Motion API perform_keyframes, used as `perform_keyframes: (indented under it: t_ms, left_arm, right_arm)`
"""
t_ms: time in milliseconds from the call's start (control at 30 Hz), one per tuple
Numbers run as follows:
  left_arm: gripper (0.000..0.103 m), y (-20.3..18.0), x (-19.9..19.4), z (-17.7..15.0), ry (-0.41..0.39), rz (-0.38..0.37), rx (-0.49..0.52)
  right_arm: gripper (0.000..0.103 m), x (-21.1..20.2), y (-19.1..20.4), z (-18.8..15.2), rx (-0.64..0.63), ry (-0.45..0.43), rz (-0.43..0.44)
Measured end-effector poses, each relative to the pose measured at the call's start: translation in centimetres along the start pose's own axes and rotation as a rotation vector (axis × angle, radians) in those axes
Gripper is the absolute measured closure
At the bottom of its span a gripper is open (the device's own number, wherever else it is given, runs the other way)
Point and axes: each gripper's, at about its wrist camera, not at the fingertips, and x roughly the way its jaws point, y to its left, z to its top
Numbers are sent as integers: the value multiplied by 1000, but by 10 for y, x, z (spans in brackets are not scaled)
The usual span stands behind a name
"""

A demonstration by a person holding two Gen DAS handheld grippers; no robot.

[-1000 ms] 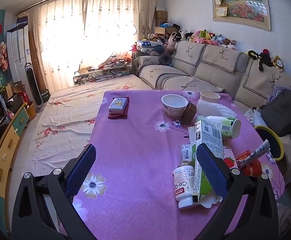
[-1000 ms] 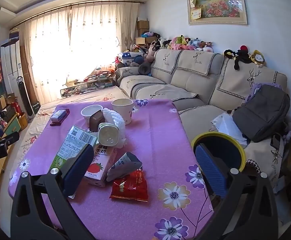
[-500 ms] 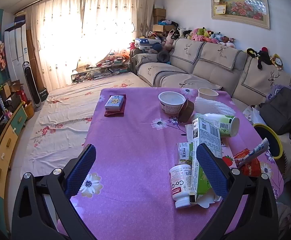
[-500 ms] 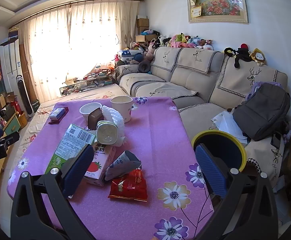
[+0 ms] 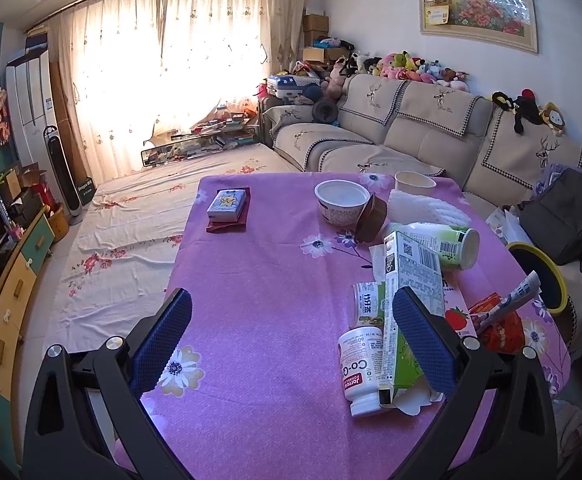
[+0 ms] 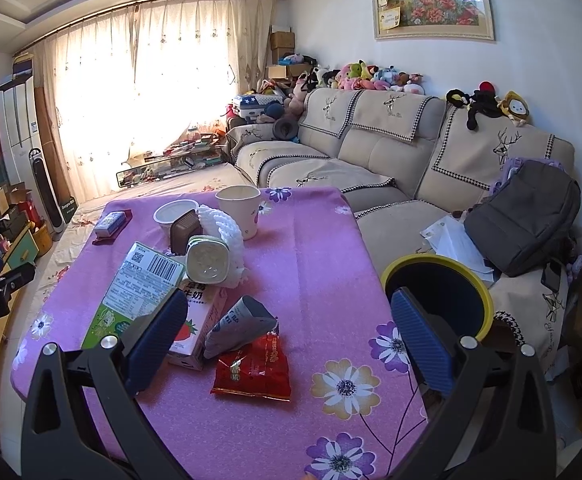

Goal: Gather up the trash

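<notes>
Trash lies on a table with a purple flowered cloth (image 5: 259, 280). In the left wrist view: a white pill bottle (image 5: 361, 368), a green carton (image 5: 405, 300), a tipped green-white cup (image 5: 443, 242), a white bowl (image 5: 341, 200). In the right wrist view: a red wrapper (image 6: 255, 368), a grey crumpled tube (image 6: 239, 322), a strawberry milk carton (image 6: 195, 320), the green carton (image 6: 139, 284), a paper cup (image 6: 238, 208). A yellow-rimmed bin (image 6: 439, 292) stands right of the table. My left gripper (image 5: 291, 340) is open and empty above the near table edge. My right gripper (image 6: 287, 336) is open and empty above the wrapper.
A small blue box on a red pouch (image 5: 227, 208) sits at the table's far left. A beige sofa (image 6: 371, 152) with a grey backpack (image 6: 527, 216) runs along the right wall. A cabinet (image 5: 7, 300) stands at the left.
Both grippers have drifted slightly back and up; the table items sit a little lower and farther in view. Both stay open and empty.
</notes>
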Motion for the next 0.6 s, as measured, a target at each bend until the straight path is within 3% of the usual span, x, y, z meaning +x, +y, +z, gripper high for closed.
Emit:
perform_keyframes:
  t_ms: [600]
  left_arm:
    - [4, -3, 6, -3, 6, -2, 7]
  right_arm:
    - [6, 3, -1, -1, 2, 7, 0]
